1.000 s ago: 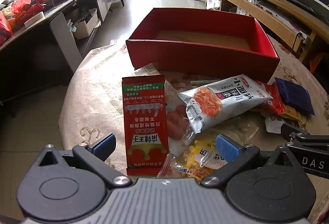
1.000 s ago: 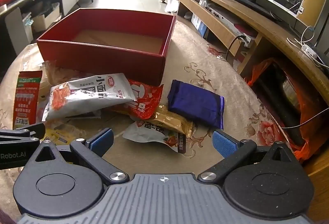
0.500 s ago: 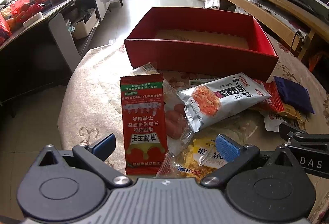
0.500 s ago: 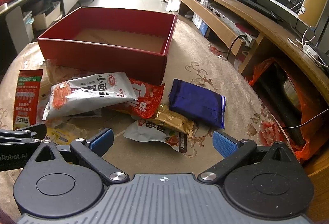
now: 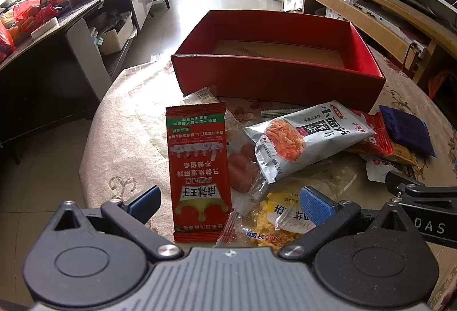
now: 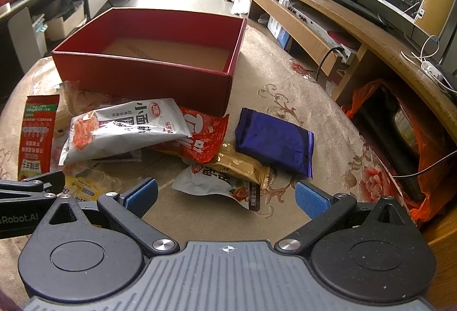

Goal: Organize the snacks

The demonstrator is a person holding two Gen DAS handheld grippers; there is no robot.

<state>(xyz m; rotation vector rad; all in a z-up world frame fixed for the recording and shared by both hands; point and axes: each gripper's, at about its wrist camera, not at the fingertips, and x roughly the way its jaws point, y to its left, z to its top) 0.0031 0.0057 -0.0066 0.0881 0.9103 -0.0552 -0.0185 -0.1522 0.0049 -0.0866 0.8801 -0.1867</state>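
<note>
The left gripper (image 5: 230, 201) has its jaws spread wide with nothing between the ribbed blue pads (image 5: 314, 204); they hover low over the near end of a long flat red foil sachet (image 5: 198, 168) and a crinkled clear bag of yellow crumbs (image 5: 281, 221). The right gripper (image 6: 227, 194) likewise has its jaws wide apart and empty, above a limp white pouch (image 6: 217, 185) and bare cloth.

Beyond the left pads lies a puffy glossy silver noodle-snack bag (image 5: 308, 139), resting on a crumpled red wrapper (image 6: 202, 136). A small gold foil packet (image 6: 240, 165) touches the white pouch, and a plump dark-blue pillow pack (image 6: 274, 141) lies just beside it, its crimped edge toward the right.

Farther back stands the rectangular red cardboard box (image 6: 142, 76), open-topped with a brown floor, its straight front wall close behind the heap. The round tabletop (image 6: 300, 108) carries a beige flowered cloth; open cloth shows right of the blue pack and left of the red sachet, up to the curved edge.
</note>
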